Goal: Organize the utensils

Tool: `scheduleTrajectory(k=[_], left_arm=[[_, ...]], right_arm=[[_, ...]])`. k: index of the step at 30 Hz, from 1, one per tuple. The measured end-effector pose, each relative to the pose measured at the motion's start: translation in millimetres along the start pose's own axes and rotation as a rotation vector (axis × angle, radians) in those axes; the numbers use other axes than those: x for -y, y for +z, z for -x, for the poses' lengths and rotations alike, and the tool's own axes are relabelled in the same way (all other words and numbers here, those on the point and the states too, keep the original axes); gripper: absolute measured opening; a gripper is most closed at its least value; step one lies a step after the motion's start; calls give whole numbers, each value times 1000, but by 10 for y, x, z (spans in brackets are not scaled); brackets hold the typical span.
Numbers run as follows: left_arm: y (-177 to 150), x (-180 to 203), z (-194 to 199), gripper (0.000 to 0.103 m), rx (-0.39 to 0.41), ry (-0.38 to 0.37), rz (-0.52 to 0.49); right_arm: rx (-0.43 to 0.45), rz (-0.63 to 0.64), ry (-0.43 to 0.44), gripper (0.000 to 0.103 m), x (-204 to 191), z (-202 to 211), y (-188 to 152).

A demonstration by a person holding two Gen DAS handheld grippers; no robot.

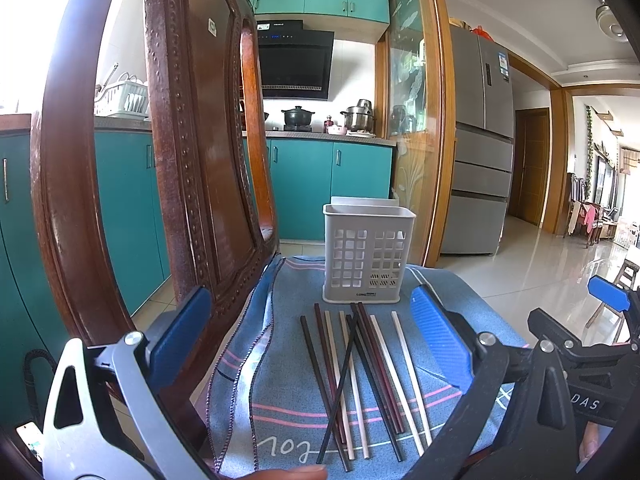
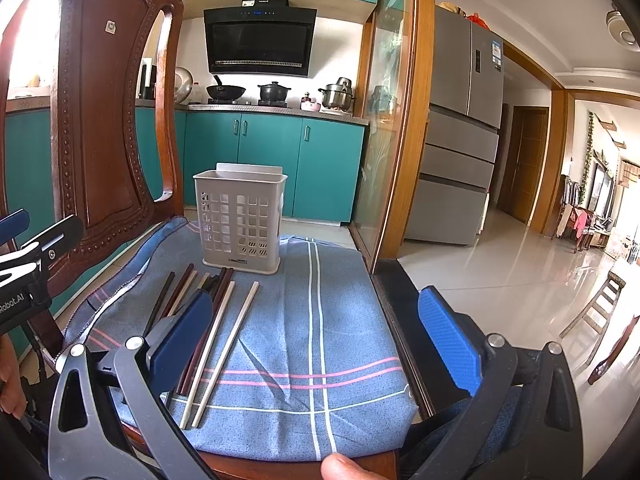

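Several chopsticks (image 1: 362, 376), black, dark red and cream, lie side by side on a blue checked cloth (image 1: 280, 360) covering a chair seat. Behind them stands an empty white perforated utensil holder (image 1: 368, 258). My left gripper (image 1: 312, 332) hovers open above the near ends of the chopsticks, with nothing between its blue pads (image 1: 436, 336). In the right wrist view the same chopsticks (image 2: 224, 340) lie at the left, partly hidden by the left pad, and the holder (image 2: 240, 220) stands behind them. My right gripper (image 2: 316, 332) is open over bare cloth (image 2: 340, 320), right of the chopsticks.
The carved wooden chair back (image 1: 192, 140) rises close on the left. The right gripper's body (image 1: 580, 344) shows at the left view's right edge. Beyond the seat's right edge (image 2: 396, 312) the tiled floor drops away. Teal kitchen cabinets (image 2: 280, 160) and a fridge (image 2: 460, 140) stand behind.
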State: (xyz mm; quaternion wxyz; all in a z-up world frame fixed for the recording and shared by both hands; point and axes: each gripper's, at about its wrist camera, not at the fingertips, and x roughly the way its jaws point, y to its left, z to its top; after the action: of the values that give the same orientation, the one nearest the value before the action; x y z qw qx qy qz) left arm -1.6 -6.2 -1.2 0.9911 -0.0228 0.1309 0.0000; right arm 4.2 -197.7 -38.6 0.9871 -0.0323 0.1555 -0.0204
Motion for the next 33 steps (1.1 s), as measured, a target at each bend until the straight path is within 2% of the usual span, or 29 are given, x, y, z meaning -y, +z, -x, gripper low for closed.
scheduleTrajectory(k=[25,28,30,33], left_arm=[[-10,30,-47,100,-11,1,-9],[-32,53,-101,100,-34,1,-17],[-57,88,-187,100,-79,-2,-30],[-157,170,-408,100,-198,14,-68]], right_arm=[[-5,-4,3,101,-2,-52,28],[-11,16,-20,101,1,-119,41],[-54,47,-53,101,10,-249,70],[-209,119,-71,101,17,-643,64]])
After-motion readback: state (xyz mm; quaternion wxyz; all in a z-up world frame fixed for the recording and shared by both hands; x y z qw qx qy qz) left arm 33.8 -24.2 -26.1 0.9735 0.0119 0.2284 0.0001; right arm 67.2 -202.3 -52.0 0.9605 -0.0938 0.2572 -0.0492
